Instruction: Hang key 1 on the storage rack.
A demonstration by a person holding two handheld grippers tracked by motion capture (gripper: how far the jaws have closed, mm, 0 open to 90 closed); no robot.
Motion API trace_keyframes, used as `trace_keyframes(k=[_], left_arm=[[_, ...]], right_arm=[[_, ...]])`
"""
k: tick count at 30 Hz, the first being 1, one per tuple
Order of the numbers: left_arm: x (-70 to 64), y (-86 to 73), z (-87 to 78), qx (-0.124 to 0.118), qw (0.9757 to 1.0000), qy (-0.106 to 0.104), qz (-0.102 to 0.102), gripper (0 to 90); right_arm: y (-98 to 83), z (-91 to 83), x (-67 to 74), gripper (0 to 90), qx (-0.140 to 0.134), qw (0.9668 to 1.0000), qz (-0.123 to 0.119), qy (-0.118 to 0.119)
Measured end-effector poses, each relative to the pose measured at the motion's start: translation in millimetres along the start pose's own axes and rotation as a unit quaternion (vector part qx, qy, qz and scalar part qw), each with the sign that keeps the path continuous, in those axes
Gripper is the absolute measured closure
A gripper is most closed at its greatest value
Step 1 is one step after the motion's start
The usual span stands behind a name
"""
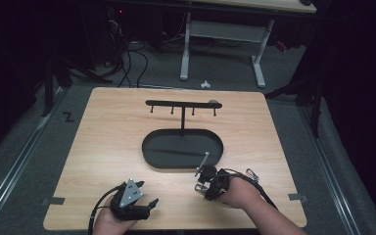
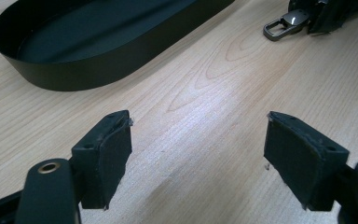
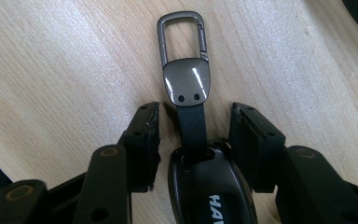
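A: Dark floor and cable tangle ring the pale wood-grain table; past its far edge a white desk frame is cut off at the top.

B: And the landmark?

A: Call it the black oval tray, shallow, thin-walled, matt. Behind it stands a T-shaped black rack with small pegs hanging from its bar. In the left gripper view the tray's wall curves smoothly, and its far end runs out of frame.

B: The left hand-held gripper?

A: Nearer than the tray, toward its left end, jaws spread wide with bare wood between the flat pads. It holds nothing.

B: The right hand-held gripper?

A: Just in front of the tray's right end. From above it is a dark knot, hard to read. Its own view is clearer: a glossy black key fob, lettering cut off, lies between the jaws, which stand partly open with a gap either side. A black strap leads to a grey metal carabiner clip lying flat on the wood. A thin stick rising over the tray rim may belong to the gripper.
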State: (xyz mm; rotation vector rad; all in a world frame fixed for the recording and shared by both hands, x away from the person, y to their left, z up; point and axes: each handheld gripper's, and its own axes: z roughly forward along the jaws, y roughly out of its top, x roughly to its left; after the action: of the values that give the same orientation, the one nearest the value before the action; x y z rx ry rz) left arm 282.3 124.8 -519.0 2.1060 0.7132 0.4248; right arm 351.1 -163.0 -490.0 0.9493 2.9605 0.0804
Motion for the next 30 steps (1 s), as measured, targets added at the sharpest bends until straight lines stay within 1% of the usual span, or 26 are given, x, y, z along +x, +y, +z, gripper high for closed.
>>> trace_keyframes(k=[1, 4, 6, 8, 10, 13, 16, 18, 20, 21, 22, 23, 25, 27, 30], left_arm=[[0.0, 0.1, -0.1, 0.000, 1.0000, 0.000, 0.000, 23.7], [-0.6, 0.0, 0.2, 0.001, 1.0000, 0.000, 0.000, 23.7], [-1.1, 0.1, 0.6, 0.002, 1.0000, -0.001, 0.002, 23.7], [-1.8, 0.3, 0.8, 0.002, 1.0000, -0.002, 0.002, 23.8], [-2.1, 0.5, 0.6, 0.003, 1.0000, -0.001, 0.003, 23.9], [-1.9, 0.2, 0.5, 0.000, 1.0000, 0.000, 0.001, 24.2], [-1.3, 0.1, 0.3, -0.002, 1.0000, -0.002, -0.002, 24.4], [-1.3, 0.3, 0.4, -0.002, 1.0000, -0.003, -0.003, 24.5], [-2.0, 0.7, 0.4, -0.004, 1.0000, -0.004, -0.003, 24.6], [-2.2, 0.9, 0.4, -0.003, 1.0000, -0.004, -0.001, 24.6], [-2.6, 0.9, 0.6, -0.003, 1.0000, -0.005, -0.001, 24.6], [-2.8, 0.9, 0.7, -0.002, 1.0000, -0.006, 0.001, 24.6], [-3.0, 0.8, 0.7, -0.001, 1.0000, -0.006, 0.001, 24.7], [-2.9, 0.7, 0.5, -0.002, 1.0000, -0.006, 0.000, 24.7], [-2.8, 1.1, -0.1, -0.005, 1.0000, -0.008, -0.003, 24.7]], right_arm=[[0.0, -0.2, 0.5, 58.6, -0.001, 1.0000, -0.001, -0.002], [-0.4, -0.4, 0.5, 62.0, -0.001, 1.0000, -0.003, -0.002], [-0.1, -0.9, 1.0, 66.5, 0.003, 1.0000, 0.004, 0.000], [0.4, -0.9, 2.0, 68.7, 0.004, 1.0000, 0.008, 0.000], [0.8, -1.2, 2.6, 73.7, 0.006, 1.0000, 0.006, 0.000], [1.4, -0.9, 2.7, 76.8, 0.006, 1.0000, 0.005, 0.000], [1.7, -1.2, 2.7, 79.0, 0.007, 0.9999, 0.012, -0.001], [1.3, -1.0, 2.2, 79.7, 0.003, 0.9997, 0.023, 0.004], [0.0, -1.1, 1.3, 79.9, -0.002, 0.9997, 0.023, 0.003], [-0.6, -1.1, 1.2, 79.9, -0.005, 0.9996, 0.028, 0.007], [-1.1, -1.6, 1.4, 79.9, -0.005, 0.9995, 0.030, 0.006], [-1.9, -1.3, 0.9, 79.9, -0.009, 0.9995, 0.030, 0.009], [-2.3, -1.6, 0.5, 80.0, -0.010, 0.9994, 0.030, 0.010], [-2.5, -2.3, 0.2, 80.0, -0.009, 0.9994, 0.029, 0.014], [-4.0, -5.7, -1.1, 80.0, -0.012, 0.9991, 0.034, 0.021]])
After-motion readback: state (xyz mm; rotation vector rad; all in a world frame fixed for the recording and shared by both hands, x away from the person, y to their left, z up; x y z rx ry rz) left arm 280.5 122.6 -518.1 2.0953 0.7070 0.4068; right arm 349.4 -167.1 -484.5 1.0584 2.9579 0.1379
